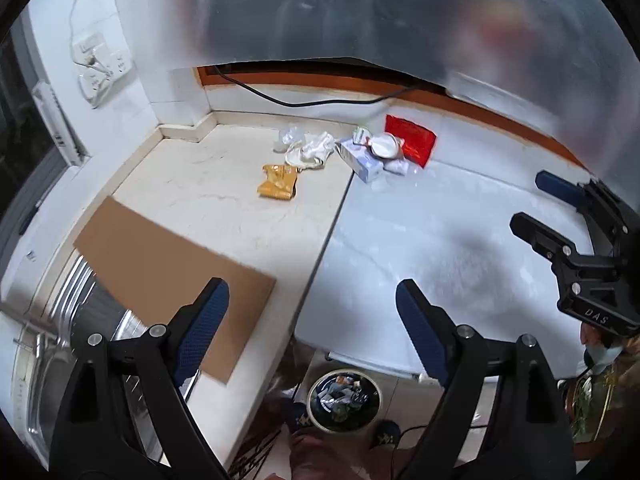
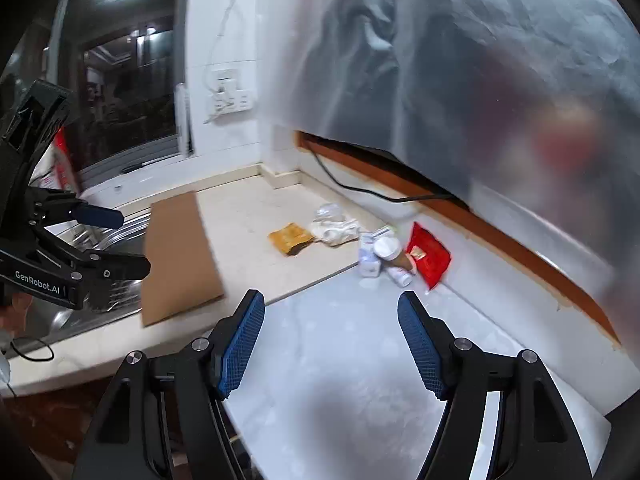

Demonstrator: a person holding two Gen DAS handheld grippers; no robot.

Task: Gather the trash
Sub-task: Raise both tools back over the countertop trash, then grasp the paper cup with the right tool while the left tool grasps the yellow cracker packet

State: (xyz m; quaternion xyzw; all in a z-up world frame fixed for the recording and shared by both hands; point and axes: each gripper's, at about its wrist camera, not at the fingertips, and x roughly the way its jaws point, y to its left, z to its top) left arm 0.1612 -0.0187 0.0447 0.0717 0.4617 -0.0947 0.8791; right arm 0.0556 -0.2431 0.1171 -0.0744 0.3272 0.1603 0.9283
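The pale surface [image 2: 256,204] spreads out ahead of both sets of fingers. A brown cardboard sheet [image 1: 172,276] lies just past the left fingers [image 1: 312,332], which are wide apart and hold nothing. The right fingers [image 2: 331,346] are wide apart and hold nothing too. The trash pile [image 2: 376,246] sits far ahead of them by the wall: a red packet [image 2: 430,256], a yellow wrapper [image 1: 279,182].

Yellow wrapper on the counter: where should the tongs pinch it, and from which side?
Probably the near crumpled edge of the yellow wrapper, coming from above on the cardboard side. It lies flat and alone there; the white bag crowds its far end.
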